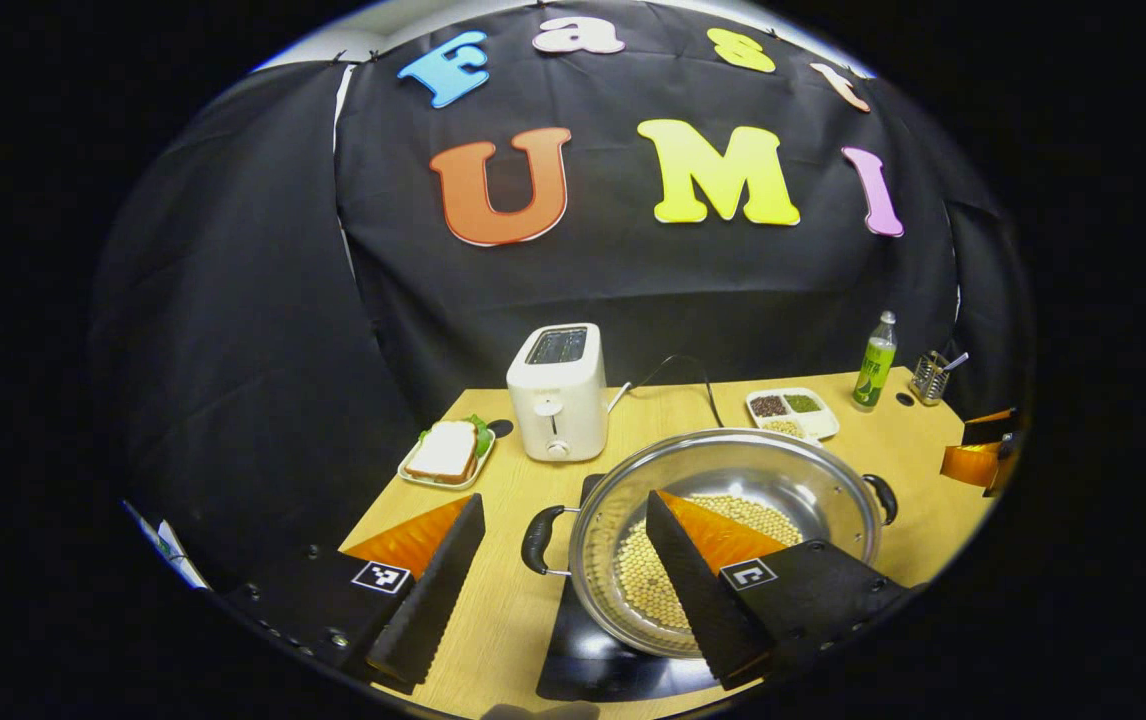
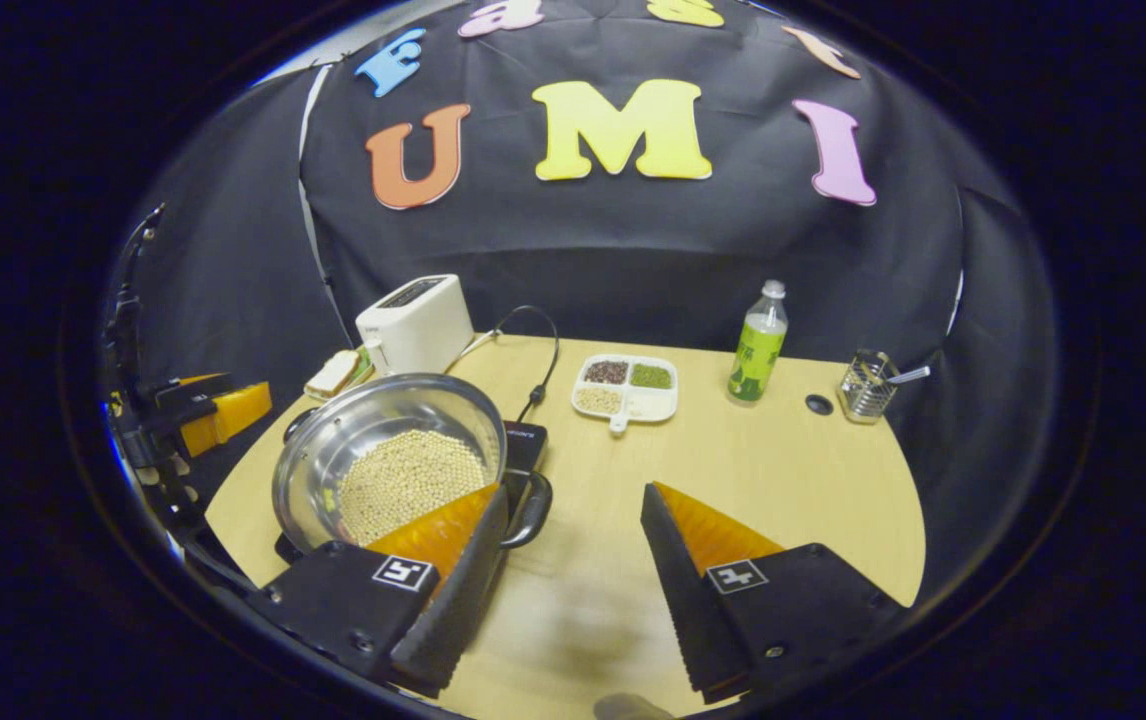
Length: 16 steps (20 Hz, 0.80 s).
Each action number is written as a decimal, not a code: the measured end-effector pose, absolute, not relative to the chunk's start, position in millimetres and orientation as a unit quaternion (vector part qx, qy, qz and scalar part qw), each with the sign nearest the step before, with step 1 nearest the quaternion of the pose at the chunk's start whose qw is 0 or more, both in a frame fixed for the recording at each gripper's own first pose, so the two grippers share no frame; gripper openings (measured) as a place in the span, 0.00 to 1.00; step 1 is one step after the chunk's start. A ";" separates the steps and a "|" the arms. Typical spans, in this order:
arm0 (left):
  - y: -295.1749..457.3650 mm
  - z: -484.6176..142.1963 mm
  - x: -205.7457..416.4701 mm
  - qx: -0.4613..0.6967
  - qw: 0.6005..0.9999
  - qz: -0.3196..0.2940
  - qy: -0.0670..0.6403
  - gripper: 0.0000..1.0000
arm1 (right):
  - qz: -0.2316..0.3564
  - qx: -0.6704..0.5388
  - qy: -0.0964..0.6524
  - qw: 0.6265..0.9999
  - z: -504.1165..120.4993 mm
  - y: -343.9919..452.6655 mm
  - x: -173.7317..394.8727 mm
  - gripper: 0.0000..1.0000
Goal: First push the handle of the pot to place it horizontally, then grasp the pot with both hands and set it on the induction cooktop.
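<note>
Pot [image 1: 728,480], round shiny steel holding pale beans, sits on the black glass cooktop [image 1: 588,660]. Left gripper [image 1: 565,560] and right gripper [image 2: 573,545] gape wide, empty. Toaster [image 1: 557,392], ridged tray [image 2: 626,388] and bottle [image 2: 756,345] stand behind.

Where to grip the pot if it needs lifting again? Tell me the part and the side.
Grip the pot by its two black loop handles, one gripper from each side, fingers closing across each loop. The handles stick out level at opposite ends of the rim; the steel wall is round, smooth and too wide to pinch.
</note>
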State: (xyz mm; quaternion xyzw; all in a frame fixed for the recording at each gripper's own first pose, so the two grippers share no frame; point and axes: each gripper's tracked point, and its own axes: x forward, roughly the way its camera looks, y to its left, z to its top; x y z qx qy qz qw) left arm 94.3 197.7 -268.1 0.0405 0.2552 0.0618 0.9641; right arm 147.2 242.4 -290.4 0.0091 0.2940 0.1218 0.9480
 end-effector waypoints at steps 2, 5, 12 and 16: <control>178.0 -242.1 80.3 0.041 0.969 0.057 0.238 0.96 | 0.120 0.006 0.276 0.954 -271.1 225.1 137.8 0.85; 146.5 -200.3 69.8 0.057 0.977 0.046 0.200 0.96 | 0.122 0.007 0.246 0.962 -240.2 198.4 122.8 0.85; 46.2 -114.3 53.4 0.059 0.991 0.019 0.123 0.96 | 0.112 0.016 0.170 0.979 -160.9 117.2 87.1 1.00; -9.4 -73.4 41.8 0.049 0.995 0.012 0.089 0.96 | 0.108 0.015 0.121 0.987 -111.8 66.2 70.2 1.00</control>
